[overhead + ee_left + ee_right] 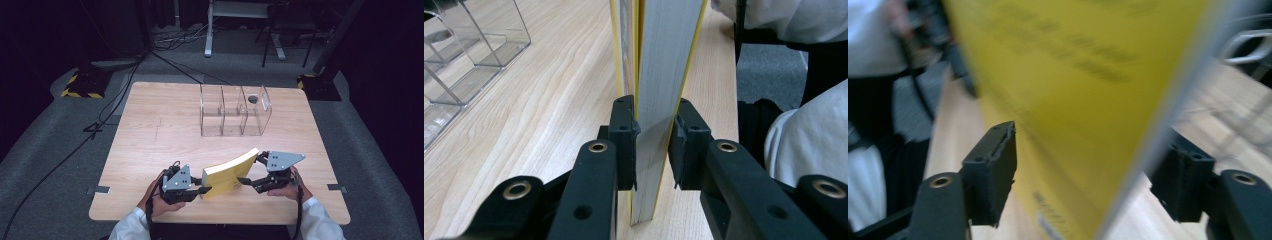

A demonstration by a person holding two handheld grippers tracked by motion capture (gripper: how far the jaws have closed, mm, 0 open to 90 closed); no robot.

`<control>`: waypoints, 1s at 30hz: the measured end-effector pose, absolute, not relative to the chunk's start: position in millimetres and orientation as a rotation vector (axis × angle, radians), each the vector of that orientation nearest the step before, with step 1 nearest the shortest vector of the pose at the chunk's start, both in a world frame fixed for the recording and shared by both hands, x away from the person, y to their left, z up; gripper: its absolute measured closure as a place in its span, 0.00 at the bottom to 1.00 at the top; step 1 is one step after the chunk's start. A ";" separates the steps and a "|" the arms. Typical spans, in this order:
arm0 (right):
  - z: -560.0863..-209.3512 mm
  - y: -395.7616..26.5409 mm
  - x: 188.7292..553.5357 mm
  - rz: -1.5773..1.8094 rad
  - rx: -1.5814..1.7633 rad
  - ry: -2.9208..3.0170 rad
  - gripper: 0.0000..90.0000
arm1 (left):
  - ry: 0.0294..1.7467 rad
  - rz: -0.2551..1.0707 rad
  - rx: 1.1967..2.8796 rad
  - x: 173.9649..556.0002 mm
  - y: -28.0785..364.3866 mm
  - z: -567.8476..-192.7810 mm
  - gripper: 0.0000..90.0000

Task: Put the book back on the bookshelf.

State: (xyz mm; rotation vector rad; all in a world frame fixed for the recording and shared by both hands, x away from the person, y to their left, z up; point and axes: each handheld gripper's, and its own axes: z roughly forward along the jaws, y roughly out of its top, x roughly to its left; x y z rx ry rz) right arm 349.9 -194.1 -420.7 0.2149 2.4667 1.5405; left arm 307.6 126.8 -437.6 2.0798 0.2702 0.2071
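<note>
The left gripper (204,190) is on the left side of the yellow book (231,172). Its two black jaws are closed tight on the page edge, near one corner. In the left gripper view the pads (628,131) press on both sides of the book (664,75).

The book stands tilted up off the wooden table (150,140), near the front edge. It looks like a soft-cover book, so I think it can bend and flop. It does not look heavy. The cover looks smooth, so it might slip.

The right gripper (248,171) is at the book's right side. Its jaws stand wide, and the book (1083,100) sits between them without being pinched. A good place to hold is near the spine, where it is stiff.

The clear plastic box (234,111) waits farther back.
</note>
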 end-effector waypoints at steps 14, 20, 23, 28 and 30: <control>-425.6 -221.1 336.8 1.701 0.143 2.461 0.81 | 0.360 0.231 2.021 326.6 125.2 -445.6 0.69; -431.0 -211.8 333.6 1.711 0.104 2.511 0.71 | 0.336 0.186 2.016 330.9 126.4 -446.7 0.68; -436.9 -204.3 333.5 1.673 0.099 2.516 0.73 | 0.324 0.181 2.015 329.9 127.4 -447.2 0.68; -447.6 -194.1 334.1 1.632 0.132 2.503 0.82 | 0.327 0.187 2.016 329.0 127.8 -449.4 0.68; -447.8 -194.2 334.0 1.636 0.131 2.497 0.82 | 0.340 0.205 2.041 328.9 126.4 -451.2 0.67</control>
